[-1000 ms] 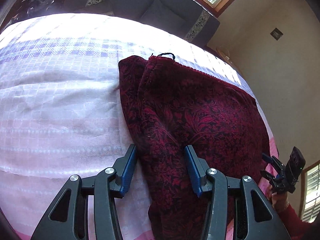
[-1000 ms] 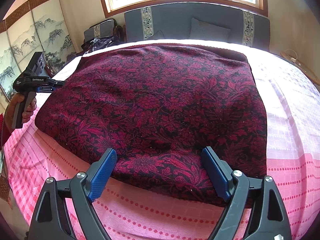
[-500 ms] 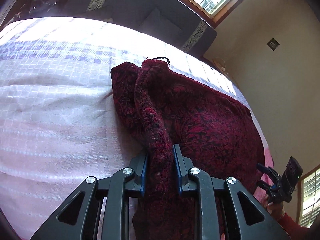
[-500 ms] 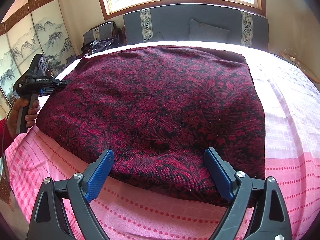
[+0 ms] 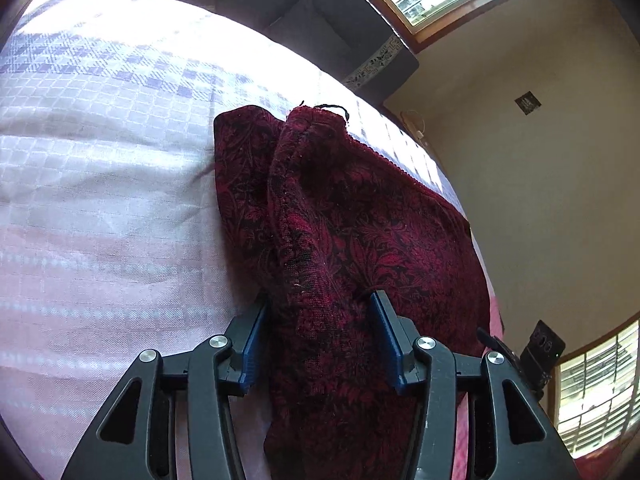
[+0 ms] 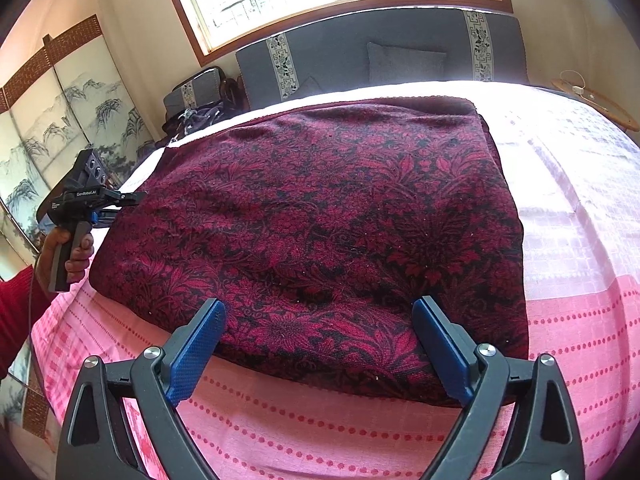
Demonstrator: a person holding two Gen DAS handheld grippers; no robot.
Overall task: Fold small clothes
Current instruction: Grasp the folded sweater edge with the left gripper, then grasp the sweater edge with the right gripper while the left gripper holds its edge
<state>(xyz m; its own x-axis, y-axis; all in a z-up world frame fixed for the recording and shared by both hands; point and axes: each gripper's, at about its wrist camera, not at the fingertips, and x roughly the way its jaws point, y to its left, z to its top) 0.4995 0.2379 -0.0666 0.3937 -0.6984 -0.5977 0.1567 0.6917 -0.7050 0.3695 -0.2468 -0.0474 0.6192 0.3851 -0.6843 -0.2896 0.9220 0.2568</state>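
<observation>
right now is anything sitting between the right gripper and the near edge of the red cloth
Nothing visible. The right gripper is open, its blue fingers straddling the near edge of the red floral cloth, with only bare pink bedspread below. The left gripper is far off at the cloth's left edge.

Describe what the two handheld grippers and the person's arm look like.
Both the left gripper and the right gripper have black plastic frames, silver bolts and blue textured pads. The left one's black body carries white lettering above a pistol handle. The hand has a red sleeve.

Both hand-held grippers (image 5: 318,340) (image 6: 318,350) agape
</observation>
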